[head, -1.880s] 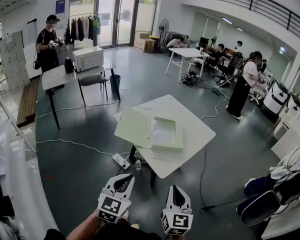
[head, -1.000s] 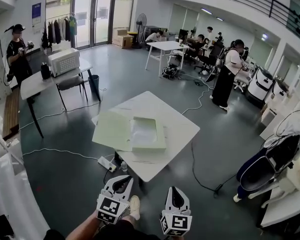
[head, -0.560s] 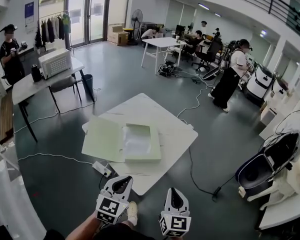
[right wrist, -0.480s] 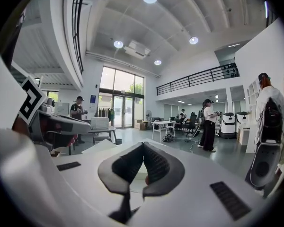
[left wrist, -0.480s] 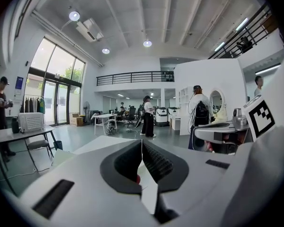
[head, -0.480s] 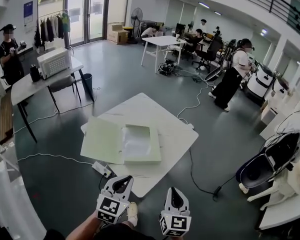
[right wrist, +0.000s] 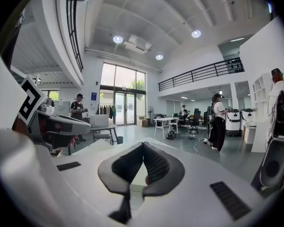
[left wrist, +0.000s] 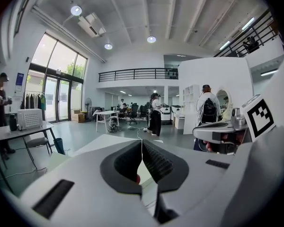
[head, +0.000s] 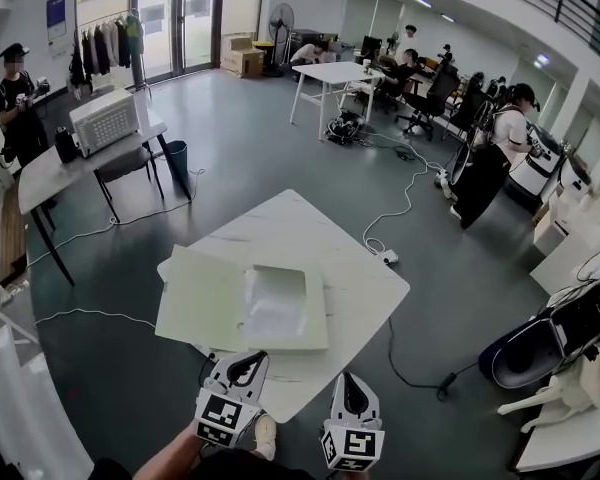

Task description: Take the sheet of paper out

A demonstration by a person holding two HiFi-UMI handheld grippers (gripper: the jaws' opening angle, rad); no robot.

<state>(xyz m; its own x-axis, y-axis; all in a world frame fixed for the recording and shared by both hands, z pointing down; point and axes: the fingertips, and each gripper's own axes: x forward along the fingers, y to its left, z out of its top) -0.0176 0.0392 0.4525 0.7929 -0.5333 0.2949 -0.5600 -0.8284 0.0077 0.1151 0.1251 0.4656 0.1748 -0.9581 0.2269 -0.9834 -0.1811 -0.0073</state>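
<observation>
Two tongs sit low in the head view, each with its jaws pressed together and nothing between them. The left tongs (head: pixel 246 366) are at about 7 o'clock of the frame and the right tongs (head: pixel 349 388) at about 5 o'clock. In the left gripper view the ribbed pads (left wrist: pixel 154 161) meet at the tips, and the right gripper view shows its pads (right wrist: pixel 156 163) closed the same way.

At 12 o'clock from both tongs stands a white table (head: pixel 315 230). An open pale green folder (head: pixel 202 300) lies on its near part, with the opened cover spread toward 9 o'clock and lying over the table's edge there. The sheet of paper (head: pixel 277 303) rests flat in the folder's tray half, at 3 o'clock of the cover. Neither pair of tongs touches the folder or the sheet.

Far off at 10 o'clock a person (head: pixel 14 103) stands beside another table (head: pixel 50 173), which bears a white appliance (head: pixel 102 120).
</observation>
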